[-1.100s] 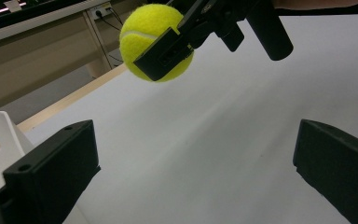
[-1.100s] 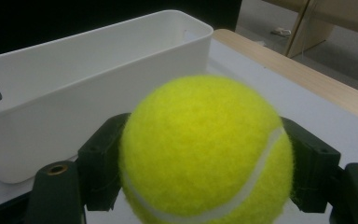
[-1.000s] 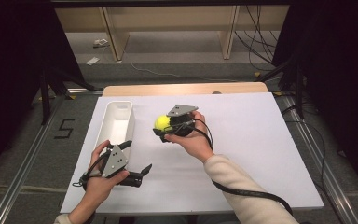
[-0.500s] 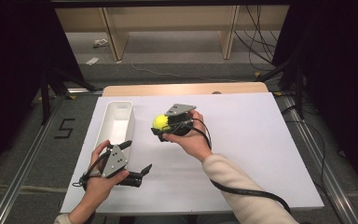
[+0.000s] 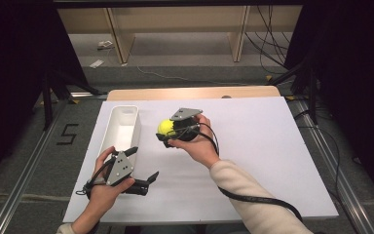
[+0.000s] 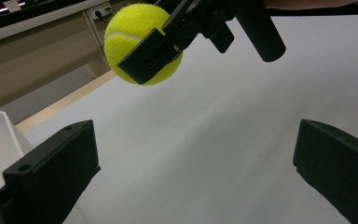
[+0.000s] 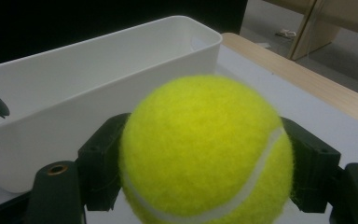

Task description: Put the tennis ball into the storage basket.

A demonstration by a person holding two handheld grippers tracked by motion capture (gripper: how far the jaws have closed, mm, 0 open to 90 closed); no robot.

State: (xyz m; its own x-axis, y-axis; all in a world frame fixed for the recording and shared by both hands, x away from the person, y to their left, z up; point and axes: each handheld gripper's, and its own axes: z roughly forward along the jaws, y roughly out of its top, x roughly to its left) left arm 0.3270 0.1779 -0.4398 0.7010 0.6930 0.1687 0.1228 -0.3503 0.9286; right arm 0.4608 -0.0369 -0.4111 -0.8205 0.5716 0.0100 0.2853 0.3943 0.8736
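A yellow tennis ball (image 5: 165,127) hangs above the white table sheet, held in my right gripper (image 5: 167,133), just right of a long white bin (image 5: 121,127). In the right gripper view the ball (image 7: 205,149) is squeezed between both black jaws, with the bin's wall (image 7: 98,70) close behind it. My left gripper (image 5: 142,162) rests low near the bin's near end, its jaws spread wide with nothing between them. In the left gripper view those jaws (image 6: 196,172) stand far apart, and the ball (image 6: 135,32) hangs beyond them at the upper left.
The white sheet (image 5: 272,146) covers the table, with a wooden strip (image 5: 195,92) along its far edge. The bin looks empty inside. A black cable (image 5: 253,197) trails from the right gripper along the person's sleeve. Shelving legs stand beyond the table.
The right gripper has carried the ball slightly left, toward the bin. The left gripper has stayed where it was, still open.
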